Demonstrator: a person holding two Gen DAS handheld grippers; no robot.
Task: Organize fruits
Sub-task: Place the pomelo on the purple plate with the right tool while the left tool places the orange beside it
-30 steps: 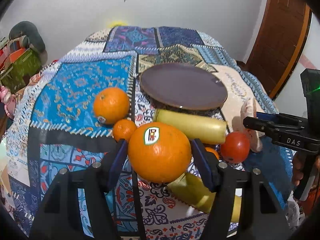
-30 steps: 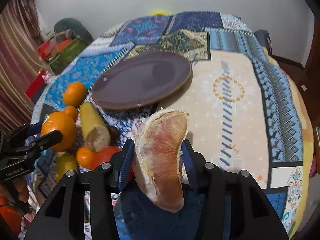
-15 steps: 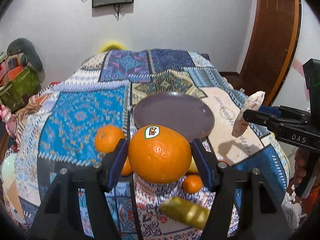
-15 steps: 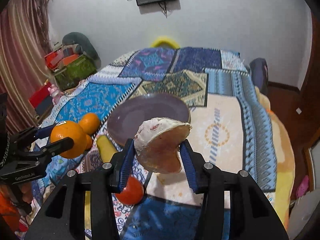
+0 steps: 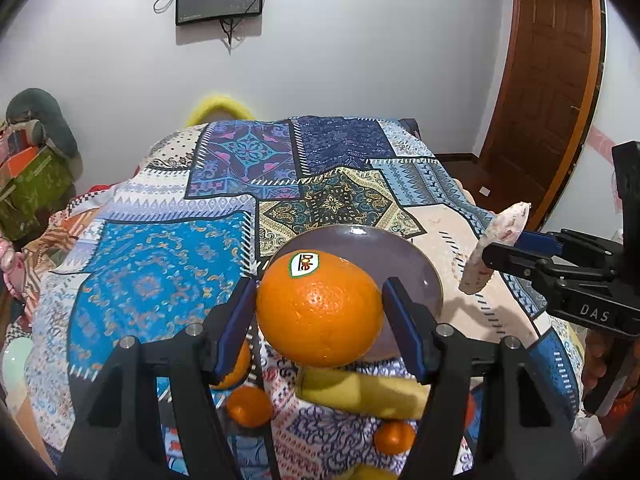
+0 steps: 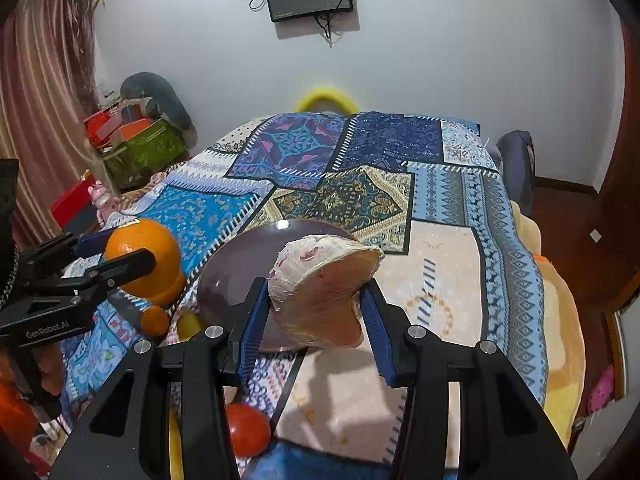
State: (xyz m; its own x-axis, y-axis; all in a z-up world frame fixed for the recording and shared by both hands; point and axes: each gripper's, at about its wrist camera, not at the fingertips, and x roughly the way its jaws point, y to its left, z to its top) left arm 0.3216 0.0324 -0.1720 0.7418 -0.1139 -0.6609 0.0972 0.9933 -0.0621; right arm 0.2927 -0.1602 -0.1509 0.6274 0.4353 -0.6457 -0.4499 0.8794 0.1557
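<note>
My left gripper [image 5: 318, 310] is shut on a large orange [image 5: 319, 307] with a white sticker and holds it in the air above the near edge of a dark purple plate [image 5: 416, 258]. My right gripper [image 6: 314, 316] is shut on a peeled pomelo wedge [image 6: 322, 294], held above the same plate [image 6: 236, 264]. In the right wrist view the left gripper and its orange [image 6: 140, 250] show at the left. In the left wrist view the pomelo wedge [image 5: 494, 252] shows at the right.
On the patterned bedspread [image 5: 160, 272] below lie small oranges [image 5: 249, 406], a yellow fruit [image 5: 360, 392] and a red tomato [image 6: 248, 430]. Boxes and bags [image 6: 132, 140] stand at the left wall. A wooden door [image 5: 548, 80] is at the right.
Both grippers have risen from the bed with their fruit, and the plate and loose fruit now lie lower in view. The grips have not changed.
</note>
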